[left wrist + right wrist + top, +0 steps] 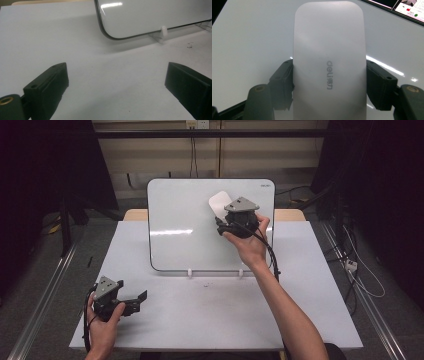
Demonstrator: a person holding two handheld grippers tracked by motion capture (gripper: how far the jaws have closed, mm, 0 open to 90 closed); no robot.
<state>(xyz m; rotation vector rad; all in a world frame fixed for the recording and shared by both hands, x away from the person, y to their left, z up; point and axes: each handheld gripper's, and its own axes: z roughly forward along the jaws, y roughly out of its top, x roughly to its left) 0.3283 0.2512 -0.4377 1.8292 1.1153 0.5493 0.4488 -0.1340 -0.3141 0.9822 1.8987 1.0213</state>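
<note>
At the near left of the table [210,315], the left gripper [142,296] is resting low with its jaws spread wide and nothing between them. Farther back and to the right, the right gripper [220,222] is clamping a white eraser [219,204] by its long sides and pressing it flat against the upper right part of the propped whiteboard [180,225].

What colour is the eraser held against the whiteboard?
White eraser with grey lettering, clearest in the right gripper view.
</note>
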